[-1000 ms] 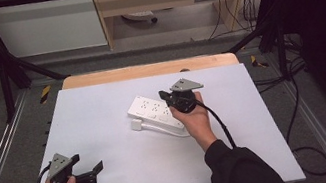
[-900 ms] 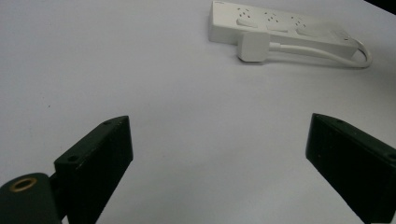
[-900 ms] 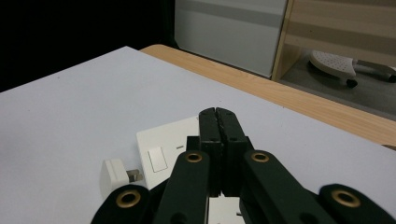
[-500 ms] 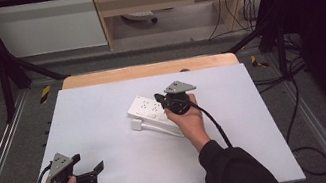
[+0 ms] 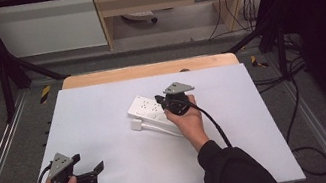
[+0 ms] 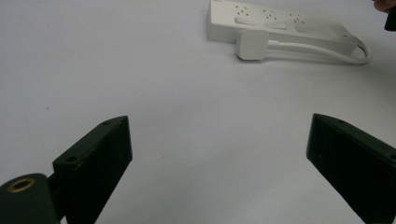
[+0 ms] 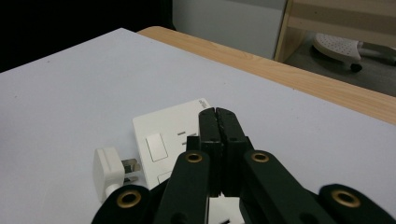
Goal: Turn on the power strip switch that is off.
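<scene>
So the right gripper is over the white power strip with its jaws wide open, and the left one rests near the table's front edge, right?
Not quite: the right gripper over the power strip has its jaws pressed shut, as the right gripper view shows. The left gripper does rest near the front edge.

A power strip (image 5: 150,109) lies near the middle of the table (image 5: 103,107). Its plug (image 5: 136,125) rests just in front of the strip's left end. The right gripper (image 5: 160,99) hovers over the strip. The left gripper (image 5: 91,169) sits well apart, toward the front left.
</scene>
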`<act>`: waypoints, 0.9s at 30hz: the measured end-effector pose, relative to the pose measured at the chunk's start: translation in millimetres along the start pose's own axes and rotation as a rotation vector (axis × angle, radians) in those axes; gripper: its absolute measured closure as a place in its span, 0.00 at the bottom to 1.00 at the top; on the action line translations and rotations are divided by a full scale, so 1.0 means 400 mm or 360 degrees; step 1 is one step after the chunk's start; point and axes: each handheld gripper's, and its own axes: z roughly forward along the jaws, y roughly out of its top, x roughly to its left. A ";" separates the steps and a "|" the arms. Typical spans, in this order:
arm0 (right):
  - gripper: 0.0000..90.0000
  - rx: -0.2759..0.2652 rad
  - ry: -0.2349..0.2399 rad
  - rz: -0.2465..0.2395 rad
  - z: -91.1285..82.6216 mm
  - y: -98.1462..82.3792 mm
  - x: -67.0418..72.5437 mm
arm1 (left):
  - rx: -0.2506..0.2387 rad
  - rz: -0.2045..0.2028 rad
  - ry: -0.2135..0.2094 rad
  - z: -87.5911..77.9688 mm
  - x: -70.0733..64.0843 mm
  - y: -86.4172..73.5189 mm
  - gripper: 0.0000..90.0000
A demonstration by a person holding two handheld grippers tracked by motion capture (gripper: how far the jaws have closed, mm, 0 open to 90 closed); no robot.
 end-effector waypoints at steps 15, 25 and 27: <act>1.00 0.0043 0.0018 0.0014 0.020 -0.016 0.011 | 0.0000 0.0009 -0.0006 0.000 -0.002 0.001 0.08; 1.00 0.0072 0.0028 0.0020 0.032 -0.026 0.015 | 0.0000 0.0001 -0.0008 0.000 -0.002 0.001 0.08; 1.00 0.0077 0.0013 0.0011 0.035 -0.030 0.016 | 0.0001 -0.0002 -0.0006 0.000 -0.001 0.000 0.07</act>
